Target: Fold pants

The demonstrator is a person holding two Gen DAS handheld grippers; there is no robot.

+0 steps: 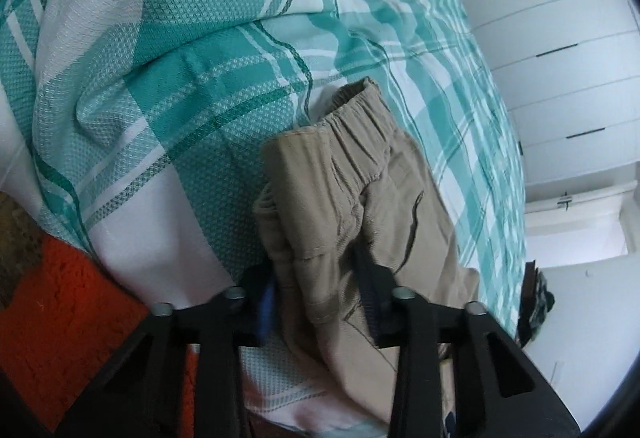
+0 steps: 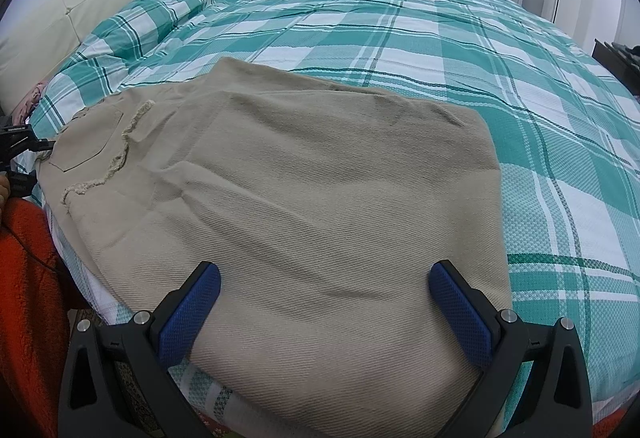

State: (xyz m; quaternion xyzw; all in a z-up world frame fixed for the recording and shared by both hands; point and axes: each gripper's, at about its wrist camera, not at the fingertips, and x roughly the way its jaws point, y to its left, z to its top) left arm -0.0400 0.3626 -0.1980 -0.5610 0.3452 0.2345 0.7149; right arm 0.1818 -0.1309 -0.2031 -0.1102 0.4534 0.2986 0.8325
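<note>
We are pinching the pants (image 1: pixel 352 197) waistband end in the left gripper (image 1: pixel 320 278); they are lying lengthwise along the bed (image 2: pixel 440 37) edge toward the right gripper (image 2: pixel 324 302), gaping empty above the leg end.

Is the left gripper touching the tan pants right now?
Touching. In the left wrist view, the left gripper has its fingers closed on a bunched fold of the pants, just below the waistband.

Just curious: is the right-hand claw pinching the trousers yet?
No: the right gripper stands wide open over the beige pants, its blue pads apart.
</note>
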